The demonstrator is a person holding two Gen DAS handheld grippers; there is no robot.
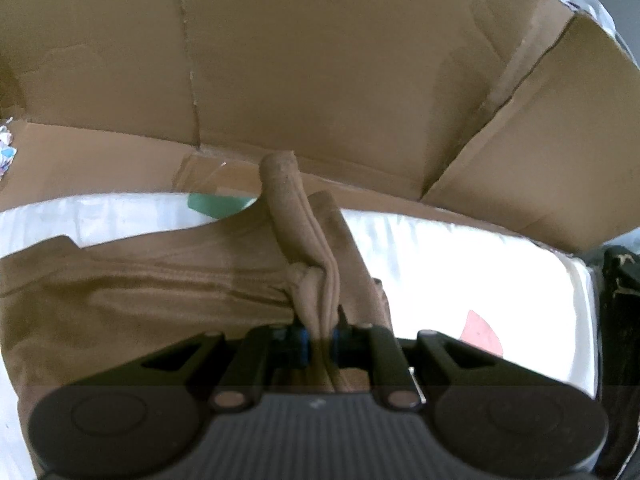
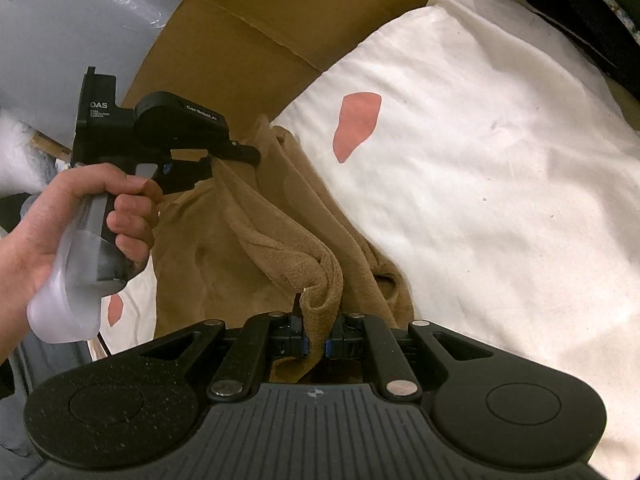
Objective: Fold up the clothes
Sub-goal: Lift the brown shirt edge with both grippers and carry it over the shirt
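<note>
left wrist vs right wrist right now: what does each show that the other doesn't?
Left wrist only: the green patch on the sheet by the cardboard, and the cardboard wall's long crease filling the upper view.

Right wrist only: the person's hand on the handle of the left gripper, seen from outside, and grey wrap on the left.

Both: the brown garment on the white sheet with pink patches, cardboard behind. Each camera shows its own jaws shut on a bunched fold, the right gripper included.

The left tool [image 2: 224,156] reads "DAS" on its back block and "GenRobot.AI" on its housing.
</note>
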